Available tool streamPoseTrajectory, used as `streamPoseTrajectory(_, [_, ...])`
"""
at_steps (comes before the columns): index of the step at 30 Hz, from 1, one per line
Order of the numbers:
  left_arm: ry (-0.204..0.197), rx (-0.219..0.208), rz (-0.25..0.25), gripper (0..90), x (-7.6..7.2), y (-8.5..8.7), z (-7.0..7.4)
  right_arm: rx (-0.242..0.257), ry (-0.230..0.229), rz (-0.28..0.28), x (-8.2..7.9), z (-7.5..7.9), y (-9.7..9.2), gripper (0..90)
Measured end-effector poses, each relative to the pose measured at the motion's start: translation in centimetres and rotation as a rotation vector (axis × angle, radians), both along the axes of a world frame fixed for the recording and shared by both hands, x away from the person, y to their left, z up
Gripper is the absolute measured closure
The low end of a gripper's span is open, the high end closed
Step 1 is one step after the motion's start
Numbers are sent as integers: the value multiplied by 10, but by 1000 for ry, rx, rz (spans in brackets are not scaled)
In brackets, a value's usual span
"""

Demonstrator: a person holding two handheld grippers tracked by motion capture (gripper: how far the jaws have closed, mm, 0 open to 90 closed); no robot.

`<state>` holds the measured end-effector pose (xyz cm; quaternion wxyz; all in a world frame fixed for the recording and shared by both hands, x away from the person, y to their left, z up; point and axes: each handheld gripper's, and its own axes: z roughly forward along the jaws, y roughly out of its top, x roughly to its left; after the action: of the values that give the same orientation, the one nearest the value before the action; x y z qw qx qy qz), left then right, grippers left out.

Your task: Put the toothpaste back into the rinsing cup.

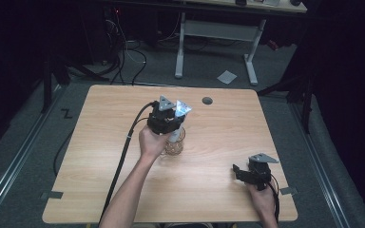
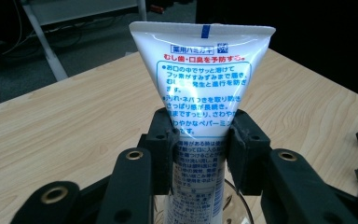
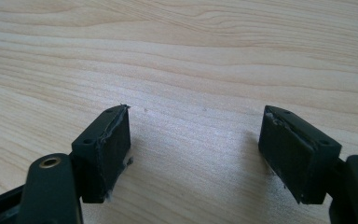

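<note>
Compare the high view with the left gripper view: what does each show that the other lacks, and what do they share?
High view alone: the person's forearms and hands, the right claw resting open near the table's right front corner, the round hole at the far edge, and the grey floor.

Left gripper view alone: blue and red print on the white tube, its flat crimped end up, and the pads pressing its sides.

Both: the left claw shut on the tube, a clear glass below it, and the wooden table.
</note>
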<state>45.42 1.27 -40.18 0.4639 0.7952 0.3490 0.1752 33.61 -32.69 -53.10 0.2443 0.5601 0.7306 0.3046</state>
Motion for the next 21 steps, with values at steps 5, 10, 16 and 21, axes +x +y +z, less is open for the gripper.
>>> streamPoseTrajectory(5, [8, 12, -6, 649, 0, -1, -4, 0, 0, 0, 0, 0, 0, 249])
streamPoseTrajectory(10, [15, 16, -2, 649, -1, -1, -9, 0, 0, 0, 0, 0, 0, 249])
streamPoseTrajectory(16, [13, 29, -3, 647, -2, -2, -12, 0, 0, 0, 0, 0, 0, 249])
streamPoseTrajectory(21, [26, 20, -2, 646, -3, 0, -16, 0, 0, 0, 0, 0, 0, 249])
